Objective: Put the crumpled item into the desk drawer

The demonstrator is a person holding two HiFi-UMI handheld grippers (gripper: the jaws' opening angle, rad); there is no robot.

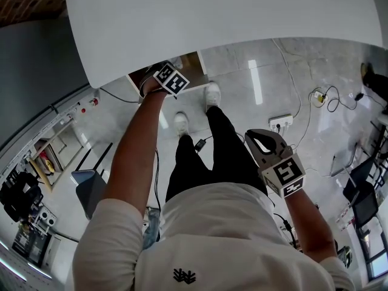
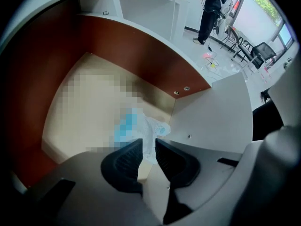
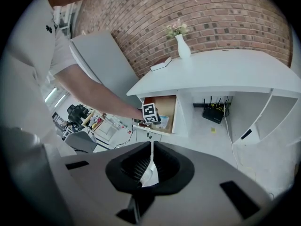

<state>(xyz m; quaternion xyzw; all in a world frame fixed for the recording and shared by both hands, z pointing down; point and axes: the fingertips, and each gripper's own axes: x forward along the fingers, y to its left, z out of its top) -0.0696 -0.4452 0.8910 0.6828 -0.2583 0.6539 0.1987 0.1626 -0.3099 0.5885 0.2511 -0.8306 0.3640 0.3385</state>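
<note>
The desk drawer (image 1: 189,62) stands pulled out under the white desk; its pale floor (image 2: 70,79) and red-brown wall (image 2: 141,46) fill the left gripper view. My left gripper (image 2: 147,147) reaches down into it, its marker cube (image 1: 171,79) over the drawer mouth. A crumpled white and blue item (image 2: 140,126) rests on the drawer floor, one end between the slightly parted jaws, which do not press it. My right gripper (image 3: 151,147) is held back near my waist (image 1: 259,140), jaws together and empty. From there the open drawer (image 3: 165,106) shows across the room.
The white curved desk top (image 1: 242,11) overhangs the drawer. A vase of flowers (image 3: 182,45) stands on it, and a router (image 3: 214,113) sits in its lower bay. A power strip with cables (image 1: 280,123) lies on the floor. A chair (image 1: 91,187) stands at my left.
</note>
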